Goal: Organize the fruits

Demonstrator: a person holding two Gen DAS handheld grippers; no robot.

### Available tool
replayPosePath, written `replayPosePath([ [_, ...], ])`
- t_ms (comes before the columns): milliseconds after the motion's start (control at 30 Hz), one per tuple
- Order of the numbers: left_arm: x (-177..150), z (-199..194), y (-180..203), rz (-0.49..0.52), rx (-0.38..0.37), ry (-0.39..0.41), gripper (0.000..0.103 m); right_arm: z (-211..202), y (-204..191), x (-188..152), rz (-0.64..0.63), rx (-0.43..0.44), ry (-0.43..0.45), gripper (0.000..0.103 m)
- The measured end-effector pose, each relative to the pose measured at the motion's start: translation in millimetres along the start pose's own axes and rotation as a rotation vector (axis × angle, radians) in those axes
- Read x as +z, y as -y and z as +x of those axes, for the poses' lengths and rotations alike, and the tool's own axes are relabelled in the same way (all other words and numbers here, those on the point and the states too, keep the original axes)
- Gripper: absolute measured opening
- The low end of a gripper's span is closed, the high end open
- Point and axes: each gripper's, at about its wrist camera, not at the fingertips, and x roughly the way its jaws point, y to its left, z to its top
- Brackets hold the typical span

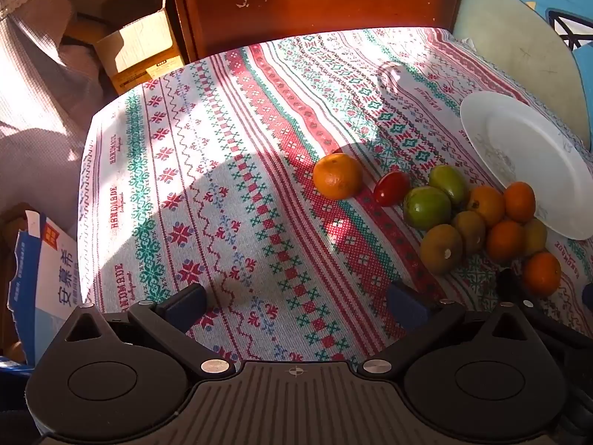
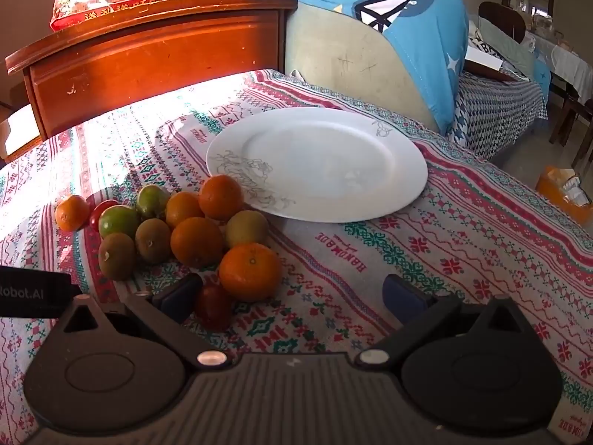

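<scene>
Fruit (image 2: 192,230) lies in a loose heap on the patterned cloth (image 2: 426,259) of the desk, just left of the white plate (image 2: 333,163) (oranges, green and brown pieces, two small red ones). One orange (image 2: 250,272) sits nearest the right gripper (image 2: 292,294), whose jaws stand wide with nothing held. The left gripper (image 1: 296,302) hovers over bare cloth, jaws equally wide, the heap off to its right.
</scene>
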Motion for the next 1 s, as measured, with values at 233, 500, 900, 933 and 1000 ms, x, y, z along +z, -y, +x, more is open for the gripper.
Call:
replayPosePath([
  [233, -2, -1, -3, -0.002, 0.001, -0.006, 0.103, 3, 2, 18, 0.003, -0.024, -0.167, 0.102],
  [500, -7, -6, 0, 0.022, 0.020, -0.011, 0.103, -2, 8, 22, -0.017, 0.008, -0.272, 0.102],
  [900, -16, -15, 6, -0.004, 0.073, -0.038, 0.103, -2, 7, 22, -0.002, -0.024, -0.293, 0.102],
  [933, -17, -16, 7, 0.001, 0.081, -0.036, 0.103, -2, 8, 23, 0.000, -0.026, -0.298, 0.102],
  [1000, -18, -17, 9, 0.013, 0.091, -0.032, 0.103, -1, 9, 23, 0.003, -0.027, -0.305, 0.102],
])
